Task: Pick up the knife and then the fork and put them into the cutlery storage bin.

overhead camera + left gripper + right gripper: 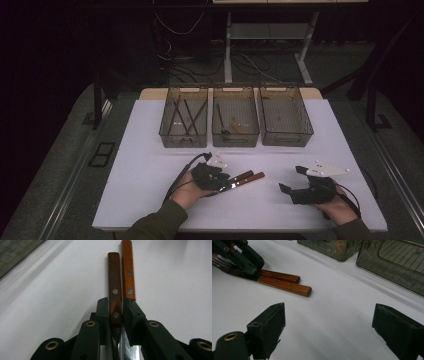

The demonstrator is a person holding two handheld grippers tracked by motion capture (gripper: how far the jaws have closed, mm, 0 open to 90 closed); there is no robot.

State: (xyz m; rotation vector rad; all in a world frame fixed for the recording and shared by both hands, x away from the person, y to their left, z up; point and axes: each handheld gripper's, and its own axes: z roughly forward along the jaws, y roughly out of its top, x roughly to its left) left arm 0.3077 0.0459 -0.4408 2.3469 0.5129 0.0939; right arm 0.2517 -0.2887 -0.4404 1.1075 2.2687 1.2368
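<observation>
Nearest the person, the left tool (226,183) is clenched on the darker wooden-handled knife (115,290), low on the white tabletop (150,170); a second, lighter-handled knife (128,270) lies touching alongside. The right tool (292,180) rests released, well apart. Beyond stand three clear bins (235,137) in a row.

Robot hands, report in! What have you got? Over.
Left gripper shut on darker wooden-handled utensil. Second wooden-handled utensil lies alongside on the table. Right gripper open, holding nothing. Path to bins unobstructed.
</observation>
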